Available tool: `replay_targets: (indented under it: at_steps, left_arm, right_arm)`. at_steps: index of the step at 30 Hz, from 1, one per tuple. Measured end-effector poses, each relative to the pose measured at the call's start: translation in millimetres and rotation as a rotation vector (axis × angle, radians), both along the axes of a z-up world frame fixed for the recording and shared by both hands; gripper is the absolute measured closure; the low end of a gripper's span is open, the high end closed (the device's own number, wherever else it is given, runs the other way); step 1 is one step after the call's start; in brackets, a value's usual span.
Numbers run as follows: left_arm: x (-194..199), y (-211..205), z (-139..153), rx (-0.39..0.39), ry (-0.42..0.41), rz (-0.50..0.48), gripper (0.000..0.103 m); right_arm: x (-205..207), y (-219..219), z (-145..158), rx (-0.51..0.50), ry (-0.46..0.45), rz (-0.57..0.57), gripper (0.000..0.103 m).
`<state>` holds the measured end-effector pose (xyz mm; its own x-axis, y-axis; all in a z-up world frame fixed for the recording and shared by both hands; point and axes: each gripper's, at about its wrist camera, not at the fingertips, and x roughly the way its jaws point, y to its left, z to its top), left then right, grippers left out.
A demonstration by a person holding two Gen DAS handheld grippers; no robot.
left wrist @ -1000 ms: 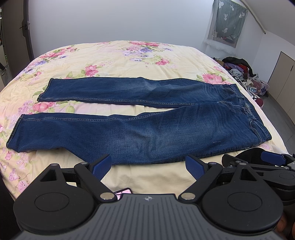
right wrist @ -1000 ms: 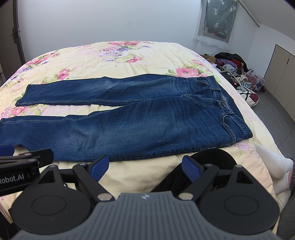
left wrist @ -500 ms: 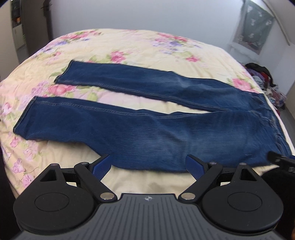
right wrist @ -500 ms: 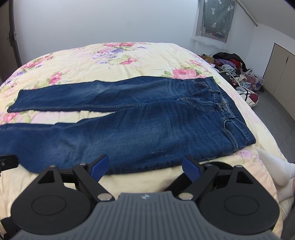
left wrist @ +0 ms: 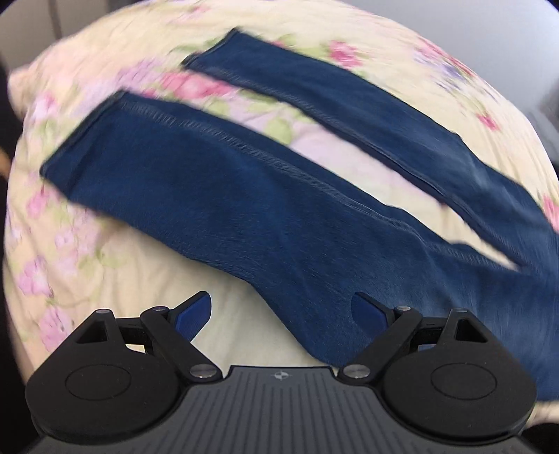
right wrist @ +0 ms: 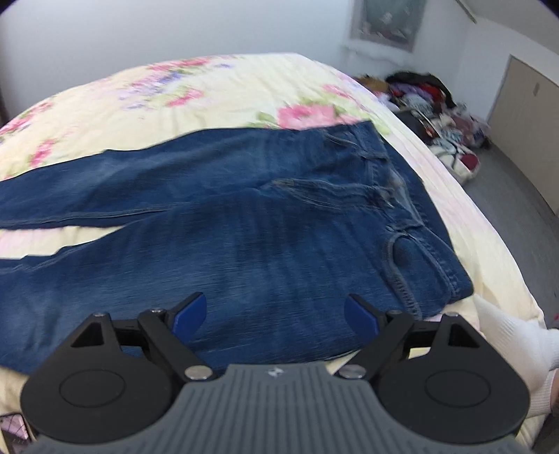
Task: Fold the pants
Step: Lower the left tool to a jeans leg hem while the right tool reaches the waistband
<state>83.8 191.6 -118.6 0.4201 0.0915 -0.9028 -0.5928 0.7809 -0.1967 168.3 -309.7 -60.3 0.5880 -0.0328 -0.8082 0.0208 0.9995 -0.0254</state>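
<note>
Dark blue jeans lie flat on a floral bedspread, legs spread apart, cuffs to the left, waistband to the right. My left gripper stands open over the near leg's lower edge, its right fingertip above denim and its left above bare bedspread. In the right wrist view my right gripper is open above the thigh and hip part of the jeans, nothing between its fingers. Both views are blurred by motion.
A pile of clothes lies on the grey floor right of the bed, with a cupboard door behind it. A white-socked foot rests at the bed's near right corner. A curtain hangs on the far wall.
Both grippers have dropped closer to the jeans. The left one swung left toward the leg cuffs, the right one moved in over the hip area. Both stayed open.
</note>
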Motion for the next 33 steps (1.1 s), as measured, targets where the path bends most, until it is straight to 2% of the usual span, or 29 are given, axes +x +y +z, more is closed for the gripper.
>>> replay_targets:
  at_steps: [2, 5, 9, 13, 17, 21, 23, 25, 29, 30, 31, 33]
  left_arm:
    - [0, 18, -13, -0.069, 0.008, 0.073, 0.0]
    - [-7, 43, -27, -0.127, 0.004, 0.162, 0.0]
    - [-14, 68, -34, -0.178, -0.065, 0.203, 0.0]
    - [-24, 92, -45, -0.287, -0.114, 0.298, 0.0]
    - [-38, 116, -51, -0.368, -0.194, 0.412, 0.0]
    - [-52, 138, -55, -0.411, -0.26, 0.506, 0.007]
    - [-58, 147, -59, -0.44, -0.284, 0.54, 0.01]
    - [-62, 151, -61, -0.455, -0.307, 0.556, 0.011]
    - [-59, 150, -62, -0.436, -0.318, 0.553, 0.012]
    - [-58, 150, -61, -0.429, -0.314, 0.545, 0.013]
    - [-56, 149, -60, -0.42, -0.309, 0.535, 0.013]
    - [-50, 148, -59, -0.406, -0.29, 0.518, 0.019]
  right_arm:
    - [16, -25, -5, 0.055, 0.014, -0.054, 0.021]
    - [34, -65, -16, 0.178, 0.053, -0.133, 0.021]
    - [50, -106, -37, 0.329, 0.089, -0.215, 0.021]
    - [53, -140, -66, 0.505, 0.114, -0.316, 0.021]
    - [45, -164, -85, 0.662, 0.083, -0.416, 0.027]
    - [37, -184, -99, 0.785, 0.046, -0.515, 0.038]
    - [30, -194, -101, 0.838, 0.017, -0.568, 0.04]
    - [25, -199, -102, 0.85, -0.018, -0.608, 0.041]
    - [11, -206, -101, 0.815, -0.072, -0.675, 0.044]
    - [6, -208, -101, 0.806, -0.084, -0.689, 0.046]
    - [2, -209, -102, 0.797, -0.09, -0.702, 0.053]
    - [-4, -213, -104, 0.787, -0.089, -0.73, 0.056]
